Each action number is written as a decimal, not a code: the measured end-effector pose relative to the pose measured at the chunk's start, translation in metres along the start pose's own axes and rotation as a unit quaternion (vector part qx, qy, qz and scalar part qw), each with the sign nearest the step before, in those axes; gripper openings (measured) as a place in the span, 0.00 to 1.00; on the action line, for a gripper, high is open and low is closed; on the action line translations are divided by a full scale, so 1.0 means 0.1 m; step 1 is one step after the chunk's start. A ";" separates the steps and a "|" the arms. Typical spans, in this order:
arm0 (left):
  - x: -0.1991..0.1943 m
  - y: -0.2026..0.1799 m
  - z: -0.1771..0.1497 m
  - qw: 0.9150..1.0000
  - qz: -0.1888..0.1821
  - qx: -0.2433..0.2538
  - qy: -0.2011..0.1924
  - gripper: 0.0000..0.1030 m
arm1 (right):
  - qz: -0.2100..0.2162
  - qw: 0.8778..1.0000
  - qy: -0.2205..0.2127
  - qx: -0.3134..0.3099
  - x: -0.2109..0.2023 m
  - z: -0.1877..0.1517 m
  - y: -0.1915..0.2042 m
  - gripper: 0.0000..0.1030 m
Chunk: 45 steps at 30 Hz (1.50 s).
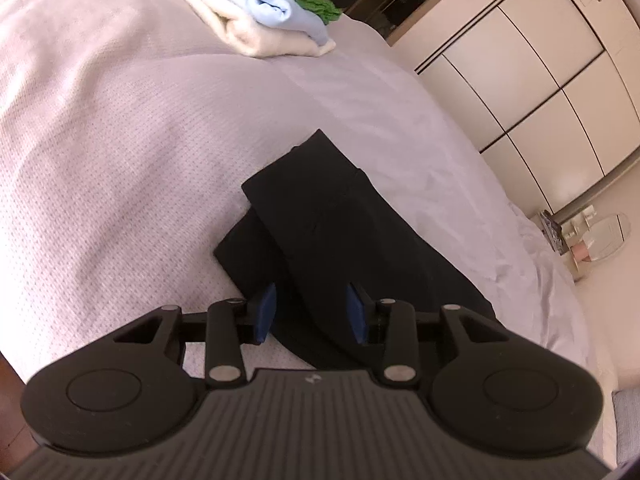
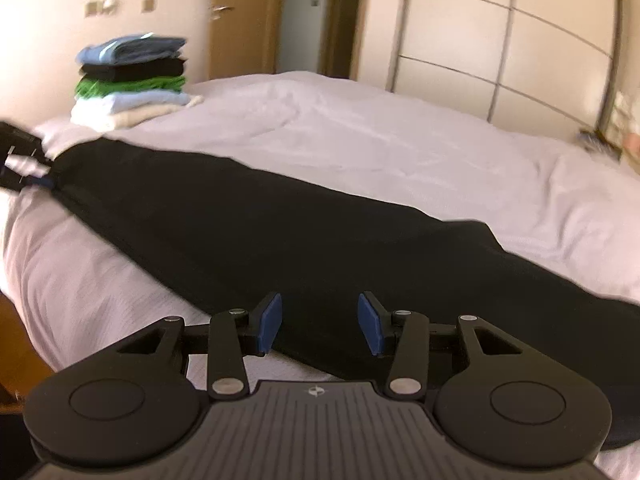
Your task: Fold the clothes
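- Your left gripper [image 1: 311,312] hangs low over the bed [image 1: 120,160] with its blue pads [image 1: 267,312] spread apart; a fold of the black garment [image 1: 320,216] runs up between them, but the pads do not press on it.
- That black garment lies on the pale bedcover; from your left wrist view its far end is doubled into overlapping layers, pointing toward the wardrobe [image 1: 540,60].
- Your right gripper [image 2: 320,322] also stands spread, pads parted over the near edge of the same garment [image 2: 280,232]; nothing is pinched.
- From your right wrist view the garment stretches long across the bed toward the other gripper [image 2: 24,156] at the far left; whether that one touches the cloth cannot be told.
- A stack of folded clothes [image 2: 132,80] sits near the far corner of the bed, well apart from the garment.
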<state>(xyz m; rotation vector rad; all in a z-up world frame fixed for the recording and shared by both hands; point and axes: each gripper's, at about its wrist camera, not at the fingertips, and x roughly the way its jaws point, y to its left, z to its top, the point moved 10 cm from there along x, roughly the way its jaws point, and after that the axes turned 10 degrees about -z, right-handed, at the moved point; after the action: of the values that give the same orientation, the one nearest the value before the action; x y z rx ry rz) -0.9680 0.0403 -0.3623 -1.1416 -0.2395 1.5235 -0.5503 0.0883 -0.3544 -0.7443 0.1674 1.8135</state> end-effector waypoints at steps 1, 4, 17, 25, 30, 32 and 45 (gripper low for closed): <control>0.01 0.00 0.00 1.000 0.001 0.000 0.000 0.32 | -0.001 1.000 -0.004 -0.023 0.00 0.01 0.08 0.43; 0.03 -0.01 0.02 1.000 0.003 -0.001 0.001 0.32 | -0.002 0.996 -0.014 -0.093 0.03 0.03 0.35 0.39; -0.05 -0.08 0.01 1.000 -0.009 0.014 -0.010 0.02 | -0.045 0.965 -0.056 -0.252 0.19 0.11 0.83 0.00; -0.20 -0.09 -0.25 0.999 0.001 0.044 -0.032 0.02 | -0.058 0.967 -0.051 -0.243 0.18 0.00 0.74 0.00; -0.15 -0.04 -0.29 0.998 0.023 0.061 -0.022 0.04 | -0.050 0.969 -0.037 -0.240 0.22 -0.09 0.79 0.00; -0.10 0.04 -0.31 0.998 0.042 0.055 -0.010 0.11 | -0.054 0.969 -0.027 -0.238 0.25 -0.13 0.83 0.00; -0.14 -1.04 -0.62 0.969 0.040 0.242 0.030 0.18 | -0.011 0.945 0.018 0.326 -0.25 -0.44 -0.74 0.36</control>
<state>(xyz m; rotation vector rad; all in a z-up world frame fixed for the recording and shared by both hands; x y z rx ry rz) -0.8563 0.0355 -0.3140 -0.8096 0.2159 1.5068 -0.4621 0.0762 -0.3573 -0.3004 0.7411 1.5797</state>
